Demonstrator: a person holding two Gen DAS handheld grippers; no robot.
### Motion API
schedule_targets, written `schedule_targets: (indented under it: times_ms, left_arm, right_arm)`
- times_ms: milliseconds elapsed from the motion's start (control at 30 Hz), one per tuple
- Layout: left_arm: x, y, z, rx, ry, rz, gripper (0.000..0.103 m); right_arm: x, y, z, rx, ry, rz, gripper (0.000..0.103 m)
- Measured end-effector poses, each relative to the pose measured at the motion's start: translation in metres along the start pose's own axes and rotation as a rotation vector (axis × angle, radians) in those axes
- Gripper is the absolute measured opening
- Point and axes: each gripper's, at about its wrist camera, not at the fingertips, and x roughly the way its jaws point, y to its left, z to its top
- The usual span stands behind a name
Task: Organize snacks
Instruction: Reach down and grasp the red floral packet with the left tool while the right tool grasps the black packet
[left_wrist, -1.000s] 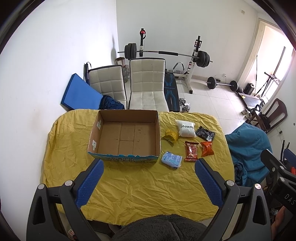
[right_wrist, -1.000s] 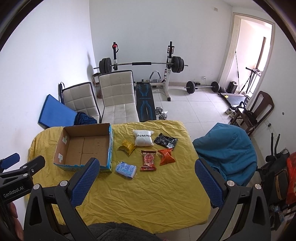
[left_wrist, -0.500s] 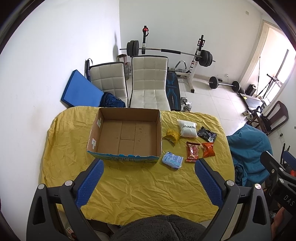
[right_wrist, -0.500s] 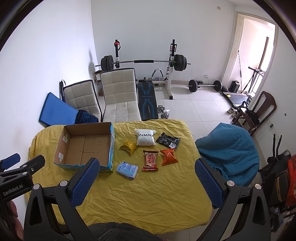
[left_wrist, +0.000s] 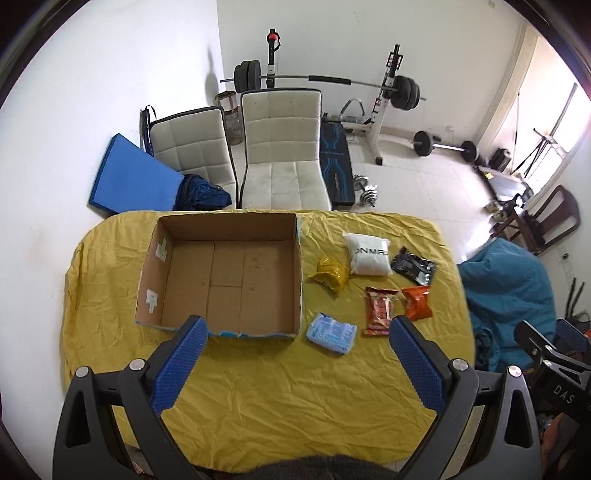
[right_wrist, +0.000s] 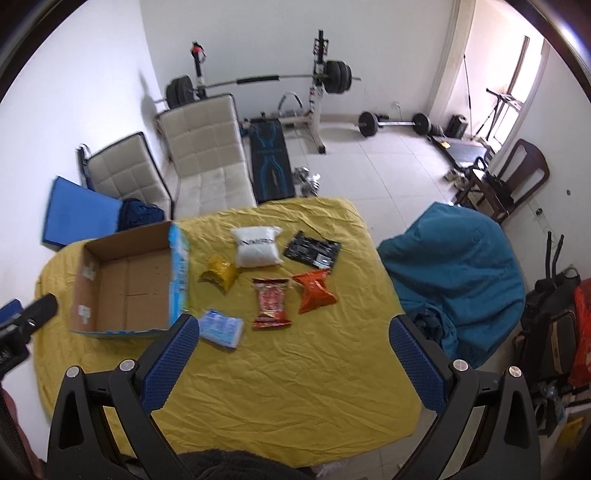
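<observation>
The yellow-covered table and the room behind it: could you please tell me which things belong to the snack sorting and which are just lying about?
Belongs to the job:
cardboard box, empty
yellow packet
white bag
black packet
red packet
orange packet
light blue packet

Just lying about:
two white chairs
barbell rack
blue mat
teal beanbag

Empty cardboard box (left_wrist: 225, 273), snacks beside

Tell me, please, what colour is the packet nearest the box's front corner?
Light blue packet; left wrist view shows it best.
</observation>
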Motion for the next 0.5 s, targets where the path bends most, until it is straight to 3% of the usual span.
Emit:
schedule_targets:
  times_ms: [267, 500]
  left_arm:
    - [0.119, -0.04, 0.037, 0.035, 0.132, 0.031, 0.101]
    - [0.238, -0.077, 0.034, 0.06, 0.327, 0.013, 0.101]
  right_arm:
    - [0.141, -0.038, 0.045, -0.032, 0.14, -0.067, 0.103]
    - [0.299, -0.057, 0.046, -0.054, 0.353, -0.071, 0.103]
